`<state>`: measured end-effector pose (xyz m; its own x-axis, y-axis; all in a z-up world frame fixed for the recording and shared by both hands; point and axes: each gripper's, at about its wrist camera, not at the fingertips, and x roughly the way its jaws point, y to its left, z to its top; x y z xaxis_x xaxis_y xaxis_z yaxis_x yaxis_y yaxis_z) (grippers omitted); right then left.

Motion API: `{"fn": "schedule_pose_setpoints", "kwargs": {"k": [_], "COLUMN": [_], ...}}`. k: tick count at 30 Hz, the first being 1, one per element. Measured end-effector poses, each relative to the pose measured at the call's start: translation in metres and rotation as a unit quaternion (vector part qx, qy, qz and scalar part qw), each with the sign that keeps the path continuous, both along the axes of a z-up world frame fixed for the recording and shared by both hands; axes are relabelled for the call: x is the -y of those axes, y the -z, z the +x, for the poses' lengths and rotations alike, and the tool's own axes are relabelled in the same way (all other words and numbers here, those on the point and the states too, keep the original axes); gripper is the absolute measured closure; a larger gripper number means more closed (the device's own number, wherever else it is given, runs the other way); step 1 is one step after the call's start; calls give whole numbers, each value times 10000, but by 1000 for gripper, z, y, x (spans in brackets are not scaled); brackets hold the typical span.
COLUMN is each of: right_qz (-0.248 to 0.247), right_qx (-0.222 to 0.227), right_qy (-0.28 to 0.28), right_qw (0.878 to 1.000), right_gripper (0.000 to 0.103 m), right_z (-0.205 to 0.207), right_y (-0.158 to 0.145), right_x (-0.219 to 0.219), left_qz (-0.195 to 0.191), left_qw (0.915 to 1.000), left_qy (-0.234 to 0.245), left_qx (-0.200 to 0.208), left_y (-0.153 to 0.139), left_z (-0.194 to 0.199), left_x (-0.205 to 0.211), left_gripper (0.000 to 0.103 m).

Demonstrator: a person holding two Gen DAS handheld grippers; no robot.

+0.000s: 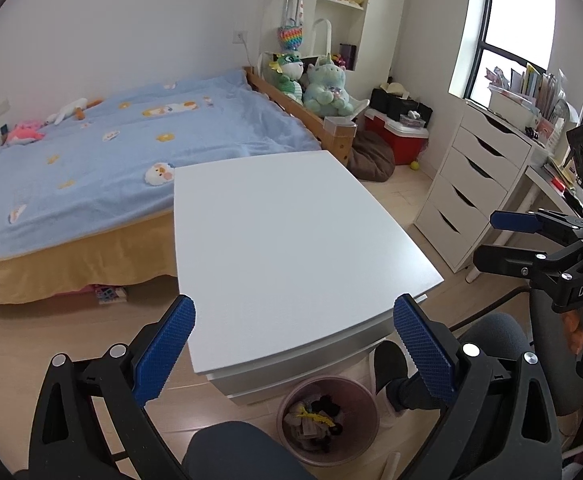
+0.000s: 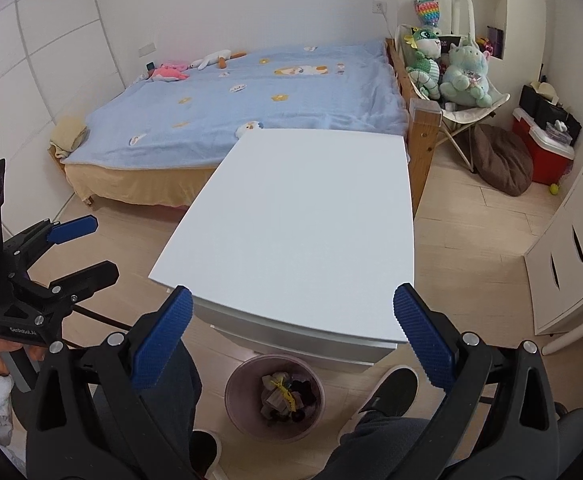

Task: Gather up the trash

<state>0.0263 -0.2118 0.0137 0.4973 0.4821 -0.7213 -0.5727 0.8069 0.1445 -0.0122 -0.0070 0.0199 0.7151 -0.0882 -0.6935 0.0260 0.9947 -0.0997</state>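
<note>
- Trash (image 2: 281, 396) sits already in the pink bin (image 2: 235, 404) on the floor, just in front of the white worktop (image 2: 291, 216) and between the person's feet; crumpled paper, a yellow scrap and some dark pieces show, though how many pieces in all I cannot tell.
- Left gripper (image 1: 293, 350) hangs above the near edge of the worktop, its blue pads spread wide and holding nothing.
- Worktop, one, is bare in both views (no loose piece shows on it or on the visible floor), so by my judgement the collecting looks finished or nearly so.
- Bin, one: light, thin-walled plastic I would guess, best taken by the rim; its contents look soft, light and crushable, so a pinch on a paper fold would do, gently, since wads can slip.
- Right gripper (image 2: 291, 344), the second of two, is likewise spread wide and empty, level with the left one at the worktop's front.
</note>
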Motion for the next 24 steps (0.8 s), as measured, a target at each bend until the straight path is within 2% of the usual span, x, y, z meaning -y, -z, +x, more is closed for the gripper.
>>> {"fn": "schedule_pose_setpoints", "kwargs": {"k": [9, 22, 24], "right_qz": [112, 137, 144], "right_qx": [122, 76, 75], "right_qy": [-83, -166, -178], "right_qw": [9998, 9997, 9997], "right_gripper": [4, 4, 4], "right_z": [21, 28, 29], "right_y": [-17, -15, -15], "right_x": [-10, -11, -11], "left_qz": [-22, -292, -243], "left_qw": [9999, 9995, 9996], "left_qy": [41, 113, -31], "left_qx": [92, 64, 128], "left_y": [-12, -12, -12], "left_z": [20, 27, 26], "left_x": [-3, -7, -7], "left_gripper": [6, 6, 6]}}
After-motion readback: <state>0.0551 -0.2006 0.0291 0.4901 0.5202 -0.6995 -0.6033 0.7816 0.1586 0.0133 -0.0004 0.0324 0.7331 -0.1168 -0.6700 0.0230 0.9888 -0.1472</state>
